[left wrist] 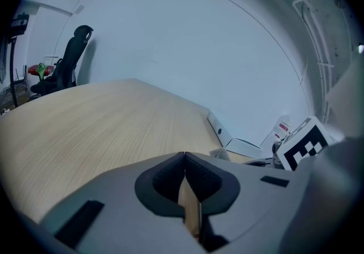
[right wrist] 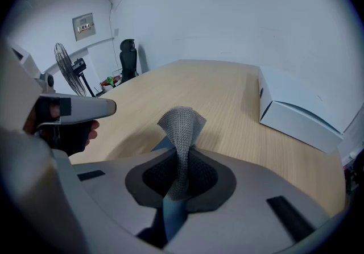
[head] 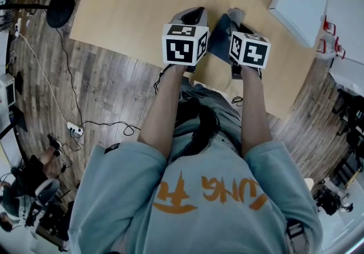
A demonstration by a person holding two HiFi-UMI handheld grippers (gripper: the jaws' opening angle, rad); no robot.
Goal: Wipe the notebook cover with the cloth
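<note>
cloth [right wrist: 181, 128] in right gripper [right wrist: 181, 174] | left gripper [left wrist: 185, 182] closed | box [head: 298, 0] at table [head: 131, 3] edge

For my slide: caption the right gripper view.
Right gripper shut on grey cloth over wooden table, white box at right.

The right claw [right wrist: 181, 179] is pinching a grey cloth [right wrist: 182, 125] of coarse, open knit, rough and matt, while the blue notebook cover [right wrist: 170, 213] beneath that claw is looking smooth and dull. Both it and the left claw [left wrist: 185, 182] are showing matt grey plastic shells with dark, finely textured pads [left wrist: 168, 182]. Ahead of them the table [right wrist: 227, 99] is showing pale, smooth wood grain, and the white box [right wrist: 296, 116] beyond the right claw is looking smooth and matt.
</note>
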